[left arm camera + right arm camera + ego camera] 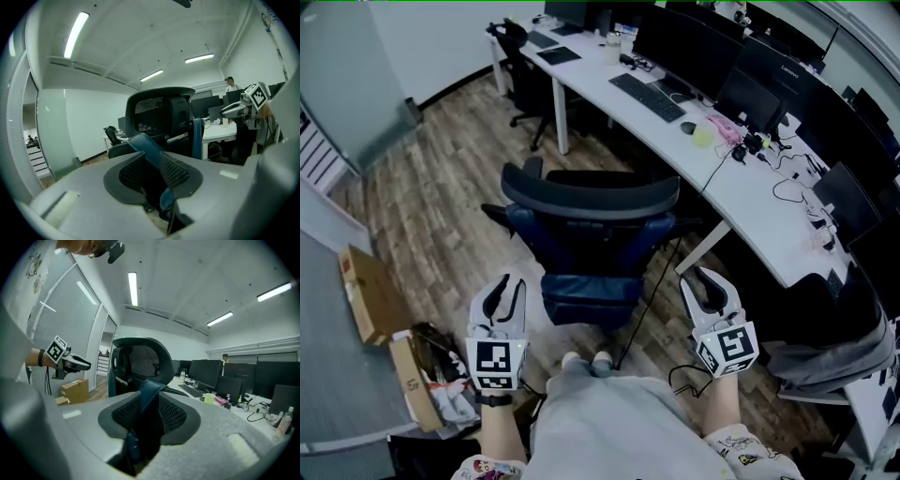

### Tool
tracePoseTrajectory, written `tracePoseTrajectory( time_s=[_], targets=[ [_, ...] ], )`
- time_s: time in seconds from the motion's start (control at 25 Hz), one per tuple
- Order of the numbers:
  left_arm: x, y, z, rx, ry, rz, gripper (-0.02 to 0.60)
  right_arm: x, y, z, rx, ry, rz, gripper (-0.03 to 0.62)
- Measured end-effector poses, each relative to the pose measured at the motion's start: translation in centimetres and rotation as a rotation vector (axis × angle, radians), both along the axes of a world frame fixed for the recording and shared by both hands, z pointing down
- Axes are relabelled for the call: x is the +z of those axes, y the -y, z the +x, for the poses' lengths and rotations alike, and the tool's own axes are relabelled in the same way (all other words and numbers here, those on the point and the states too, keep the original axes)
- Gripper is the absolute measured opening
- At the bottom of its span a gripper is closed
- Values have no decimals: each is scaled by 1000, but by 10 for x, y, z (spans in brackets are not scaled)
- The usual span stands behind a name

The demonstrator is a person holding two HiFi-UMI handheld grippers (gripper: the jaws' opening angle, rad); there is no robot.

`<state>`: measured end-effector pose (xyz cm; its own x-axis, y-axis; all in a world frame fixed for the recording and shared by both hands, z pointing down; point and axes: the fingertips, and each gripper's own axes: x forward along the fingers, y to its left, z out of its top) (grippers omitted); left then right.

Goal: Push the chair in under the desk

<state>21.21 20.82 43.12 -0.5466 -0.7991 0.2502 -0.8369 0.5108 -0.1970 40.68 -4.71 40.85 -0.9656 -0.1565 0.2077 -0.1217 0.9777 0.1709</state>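
A black office chair (591,220) with a mesh back and blue padding stands in front of me, out from the long white desk (741,187). In the left gripper view the chair (159,119) is ahead and apart from the jaws; in the right gripper view the chair (138,364) is the same. My left gripper (508,286) hovers at the chair's left side and my right gripper (701,279) at its right side, neither touching it. Both stand partly open with nothing held. The left gripper (152,161) and right gripper (150,404) each show a gap between the mesh pads.
Monitors, a keyboard (647,97) and cables lie on the desk. A second chair (525,70) stands at the far end. Cardboard boxes (367,292) sit on the floor at left. A grey-draped chair (834,354) is at right. A cable (649,291) runs across the wooden floor.
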Motion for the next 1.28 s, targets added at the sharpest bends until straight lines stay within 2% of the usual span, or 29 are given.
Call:
tracePoseTrajectory(
  time_s=[0.24, 0.56, 0.68, 0.84, 1.04, 1.28],
  targets=[
    [3, -3, -12, 23, 89, -65, 158, 3, 6, -11, -67, -51, 123, 162],
    [7, 6, -38, 39, 224, -202, 218, 6, 22, -31, -117, -85, 248, 202],
    [9, 13, -51, 62, 275, -256, 218, 8, 28, -38, -128, -106, 310, 204],
    [9, 22, -71, 81, 344, -323, 230, 14, 39, -46, -127, -135, 331, 216],
    [9, 32, -93, 95, 396, -379, 253, 20, 52, -53, -119, -186, 382, 236],
    [21, 36, -118, 104, 415, -446, 299, 27, 67, -62, -125, -200, 405, 263]
  ],
)
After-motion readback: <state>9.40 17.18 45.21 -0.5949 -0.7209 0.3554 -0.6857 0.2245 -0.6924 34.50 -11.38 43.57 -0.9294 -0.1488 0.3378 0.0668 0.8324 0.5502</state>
